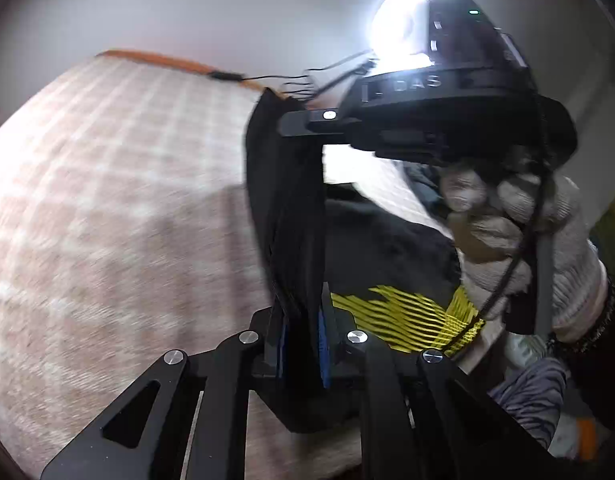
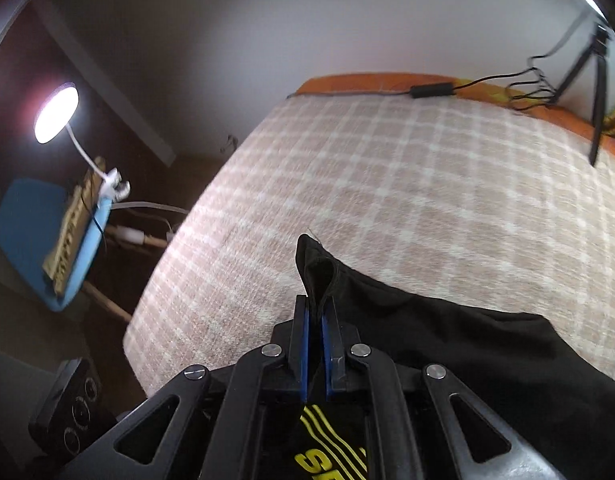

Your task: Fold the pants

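The black pants (image 1: 291, 216) with a yellow striped print (image 1: 403, 316) hang as a taut strip between my two grippers, above the checked bedcover (image 1: 107, 200). My left gripper (image 1: 301, 340) is shut on the lower end of that strip, its blue pads pressing on the cloth. My right gripper (image 1: 291, 124), held by a gloved hand (image 1: 519, 232), grips the upper end. In the right wrist view, the right gripper (image 2: 315, 344) is shut on a folded black edge of the pants (image 2: 467, 340), which trail off to the right over the bed. Yellow lettering (image 2: 331, 452) shows below the fingers.
An orange edge (image 2: 367, 80) borders the far side of the bed, with a black adapter and cables (image 2: 431, 90) and a tripod (image 2: 597, 92) there. Left of the bed stand a lit lamp (image 2: 55, 114), a blue chair (image 2: 31, 232) and a black device (image 2: 71, 404).
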The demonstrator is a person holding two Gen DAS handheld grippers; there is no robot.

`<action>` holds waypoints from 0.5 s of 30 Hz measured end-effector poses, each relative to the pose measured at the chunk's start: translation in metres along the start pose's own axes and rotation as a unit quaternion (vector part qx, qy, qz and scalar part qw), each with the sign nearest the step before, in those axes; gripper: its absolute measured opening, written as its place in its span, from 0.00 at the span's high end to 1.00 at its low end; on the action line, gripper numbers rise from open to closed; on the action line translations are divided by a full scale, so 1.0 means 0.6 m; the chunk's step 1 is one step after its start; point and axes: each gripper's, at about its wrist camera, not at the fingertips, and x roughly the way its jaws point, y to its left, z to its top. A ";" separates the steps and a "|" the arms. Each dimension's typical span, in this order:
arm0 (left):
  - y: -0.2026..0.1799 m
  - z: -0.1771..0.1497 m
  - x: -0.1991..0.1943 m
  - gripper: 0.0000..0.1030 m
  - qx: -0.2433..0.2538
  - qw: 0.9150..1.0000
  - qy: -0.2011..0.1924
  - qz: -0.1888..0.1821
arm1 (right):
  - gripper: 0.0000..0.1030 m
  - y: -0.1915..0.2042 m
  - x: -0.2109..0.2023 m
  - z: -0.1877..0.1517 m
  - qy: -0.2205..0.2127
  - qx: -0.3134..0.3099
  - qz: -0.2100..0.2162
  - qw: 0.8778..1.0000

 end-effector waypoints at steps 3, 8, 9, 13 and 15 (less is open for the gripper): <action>-0.029 0.006 0.012 0.91 0.017 1.000 0.002 -0.011 | 0.97 -0.028 -0.025 -0.007 -0.015 0.019 -0.002 1.000; -0.076 0.015 0.036 0.91 0.030 0.999 0.013 -0.042 | 0.97 -0.076 -0.070 -0.026 -0.039 0.042 -0.008 0.998; -0.083 0.020 0.042 0.91 0.036 0.998 0.015 -0.046 | 0.97 -0.085 -0.078 -0.031 -0.044 0.047 -0.011 0.998; -0.127 0.028 0.077 0.92 0.059 0.995 0.031 -0.073 | 0.97 -0.129 -0.121 -0.050 -0.066 0.065 -0.022 0.995; -0.142 0.029 0.095 0.92 0.069 0.994 0.041 -0.081 | 0.97 -0.151 -0.134 -0.062 -0.072 0.075 -0.025 0.994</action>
